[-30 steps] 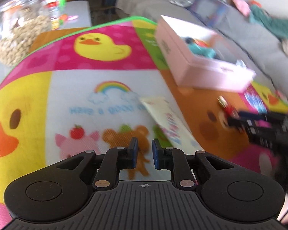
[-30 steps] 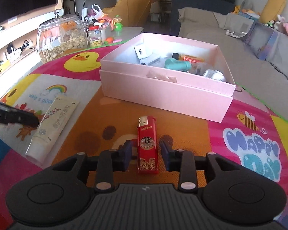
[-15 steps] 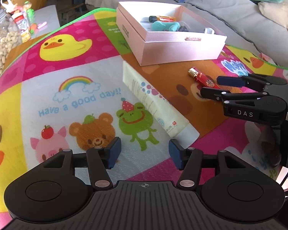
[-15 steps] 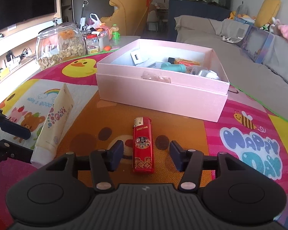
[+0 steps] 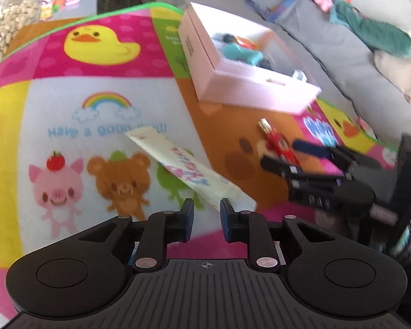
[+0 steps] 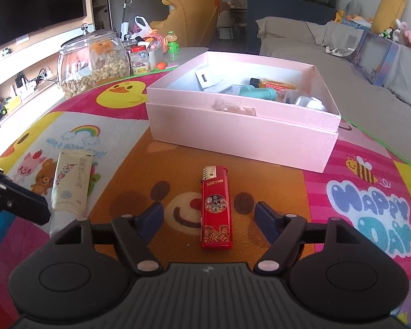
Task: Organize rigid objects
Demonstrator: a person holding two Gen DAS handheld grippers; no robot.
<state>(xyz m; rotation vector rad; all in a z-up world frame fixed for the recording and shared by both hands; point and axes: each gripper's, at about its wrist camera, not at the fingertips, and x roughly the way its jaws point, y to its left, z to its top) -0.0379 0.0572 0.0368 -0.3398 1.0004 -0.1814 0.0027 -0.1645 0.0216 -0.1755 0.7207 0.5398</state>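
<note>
The right tool (image 6: 208, 219) is opening, its jaws now wider around the lighter (image 6: 216, 207) without touching it. The left tool (image 5: 205, 219), wide open a moment ago, is closing, empty, just short of the tube (image 5: 189, 168). Neither item has been picked up for the pink box (image 6: 241, 134).

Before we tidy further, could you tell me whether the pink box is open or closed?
Open: the pink box has no lid on top, and the things inside it show from above in both views.

A cartoon play mat (image 6: 117, 137) with a duck, rainbow and bear covers the bench, a glass jar of nuts (image 6: 93, 63) and small bottles (image 6: 141, 60) stand beyond it, and a grey sofa (image 6: 370, 87) carries toys.
</note>
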